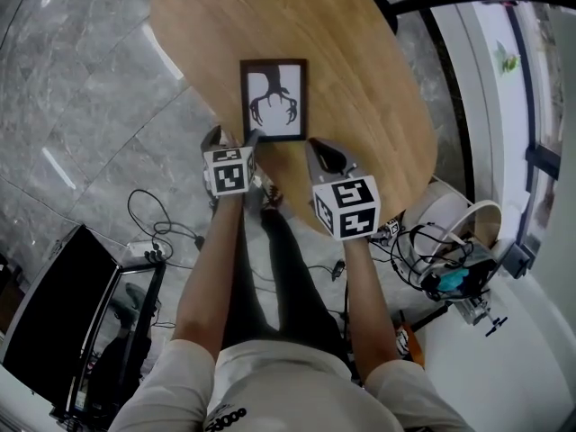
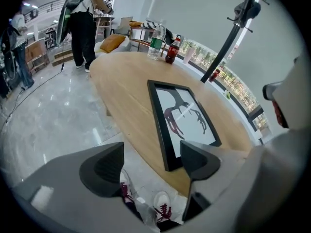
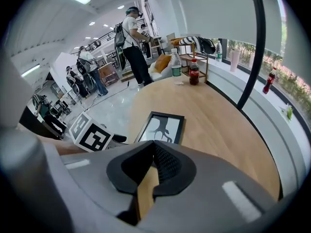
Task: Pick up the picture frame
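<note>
Pic frame (image 1: 274,100) lies flat on wood table (image 1: 360,70), near the edge closest to the person, antler-like print facing up. L gripper (image 1: 234,140) at the frame's near-left corner, jaws wide apart, gripping nothing; in the left gripper view (image 2: 151,161) that corner (image 2: 170,165) sits in the gap next to the R-side pad, contact unclear. R gripper (image 1: 326,156) just beside the frame's near-right corner, jaws closed together, empty (image 3: 151,152).
</note>
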A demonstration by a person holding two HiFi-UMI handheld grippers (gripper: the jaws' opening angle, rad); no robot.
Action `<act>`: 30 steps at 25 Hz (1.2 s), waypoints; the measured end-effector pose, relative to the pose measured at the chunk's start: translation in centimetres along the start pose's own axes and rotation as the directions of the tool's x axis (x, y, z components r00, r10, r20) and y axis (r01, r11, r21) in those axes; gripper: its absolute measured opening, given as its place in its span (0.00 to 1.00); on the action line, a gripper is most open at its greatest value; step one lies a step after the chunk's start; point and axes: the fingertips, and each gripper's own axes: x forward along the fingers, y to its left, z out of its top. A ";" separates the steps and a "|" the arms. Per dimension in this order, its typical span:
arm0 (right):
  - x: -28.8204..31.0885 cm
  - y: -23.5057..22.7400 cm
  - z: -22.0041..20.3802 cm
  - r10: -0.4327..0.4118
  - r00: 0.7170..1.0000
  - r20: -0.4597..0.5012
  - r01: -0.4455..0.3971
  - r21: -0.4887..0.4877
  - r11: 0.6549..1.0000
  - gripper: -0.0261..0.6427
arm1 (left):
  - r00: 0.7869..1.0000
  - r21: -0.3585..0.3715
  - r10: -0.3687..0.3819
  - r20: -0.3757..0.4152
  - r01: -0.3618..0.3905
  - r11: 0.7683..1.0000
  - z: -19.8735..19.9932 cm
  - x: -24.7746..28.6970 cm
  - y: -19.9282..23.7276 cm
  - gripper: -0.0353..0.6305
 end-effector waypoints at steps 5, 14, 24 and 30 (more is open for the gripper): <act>-0.2 0.7 -0.1 0.010 1.000 0.001 -0.010 0.004 1.000 0.04 | 1.000 -0.052 -0.027 -0.004 0.026 0.998 -0.8 -0.5 0.2 0.61; -0.2 1.4 0.2 0.012 1.000 0.000 -0.012 -0.015 1.000 0.04 | 0.998 -0.099 -0.067 -0.006 0.066 0.993 -2.7 -1.1 0.2 0.56; -0.3 2.1 0.0 0.010 1.000 -0.012 -0.011 -0.020 1.000 0.04 | 0.990 -0.128 -0.138 -0.022 0.134 0.983 -3.6 -1.2 -0.6 0.42; -1.2 1.7 0.2 0.005 1.000 -0.005 -0.005 -0.021 1.000 0.04 | 0.989 -0.100 -0.141 -0.038 0.137 0.985 -3.8 -1.5 -1.9 0.26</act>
